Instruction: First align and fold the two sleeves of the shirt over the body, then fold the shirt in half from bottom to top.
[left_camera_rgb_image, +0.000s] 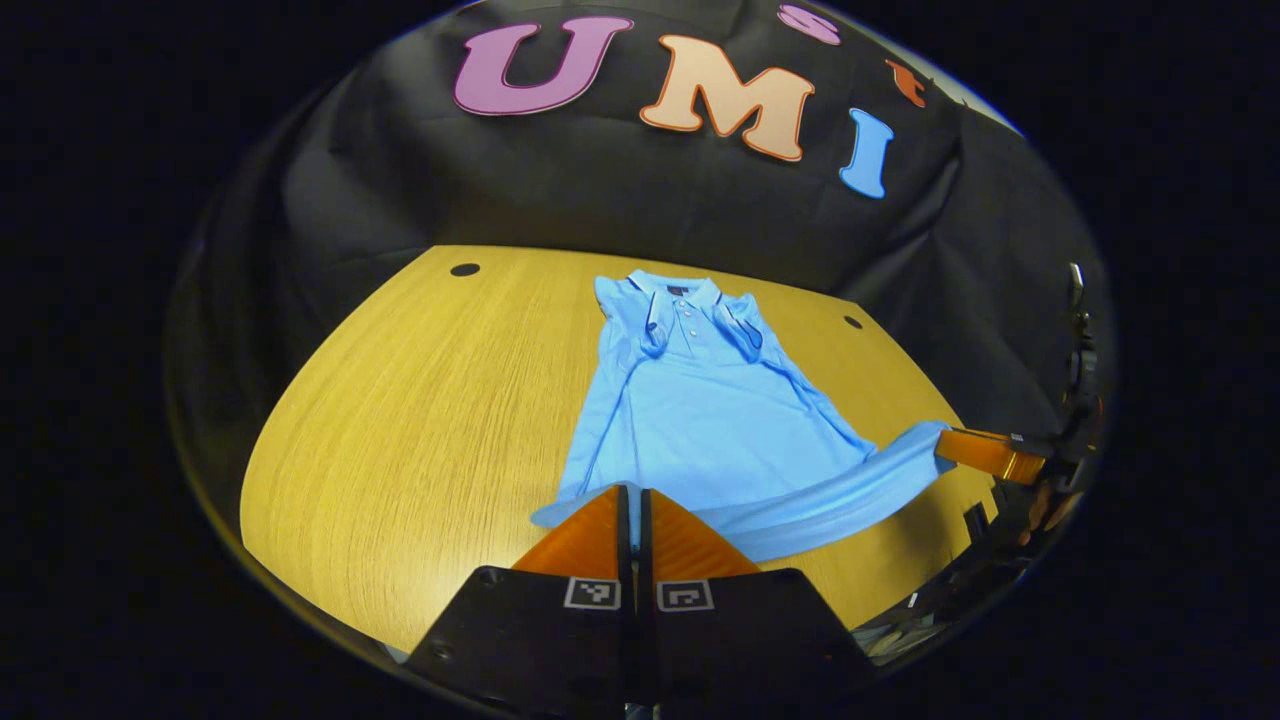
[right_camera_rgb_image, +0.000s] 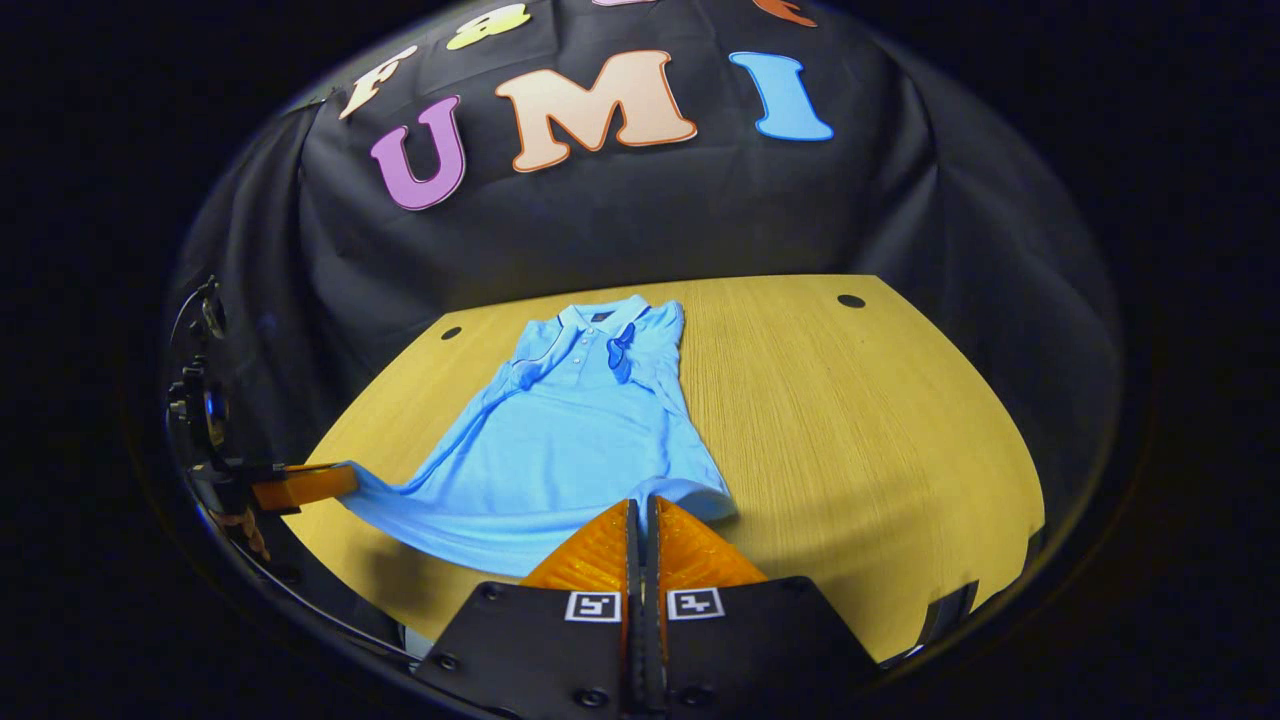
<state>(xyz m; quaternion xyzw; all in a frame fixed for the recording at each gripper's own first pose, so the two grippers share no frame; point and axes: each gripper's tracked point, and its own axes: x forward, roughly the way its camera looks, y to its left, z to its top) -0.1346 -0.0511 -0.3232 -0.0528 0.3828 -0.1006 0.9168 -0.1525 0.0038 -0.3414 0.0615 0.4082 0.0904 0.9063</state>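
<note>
A light blue polo shirt (left_camera_rgb_image: 700, 400) lies on the wooden table (left_camera_rgb_image: 420, 420), collar at the far end, both short sleeves turned in over the chest. In the left gripper view my left gripper (left_camera_rgb_image: 634, 492) is shut on the near left corner of the bottom hem. The right gripper (left_camera_rgb_image: 950, 447) holds the hem's other corner at the right, and the hem stretches taut between them, raised a little. In the right gripper view my right gripper (right_camera_rgb_image: 643, 503) is shut on its corner of the shirt (right_camera_rgb_image: 560, 440), and the left gripper (right_camera_rgb_image: 345, 478) pinches the far corner.
The table (right_camera_rgb_image: 860, 440) has small dark holes (left_camera_rgb_image: 465, 269) (right_camera_rgb_image: 851, 300) near its far corners. Black cloth hangs right behind the far edge. Bare wood runs to either side of the shirt. The near table edge lies just below the grippers.
</note>
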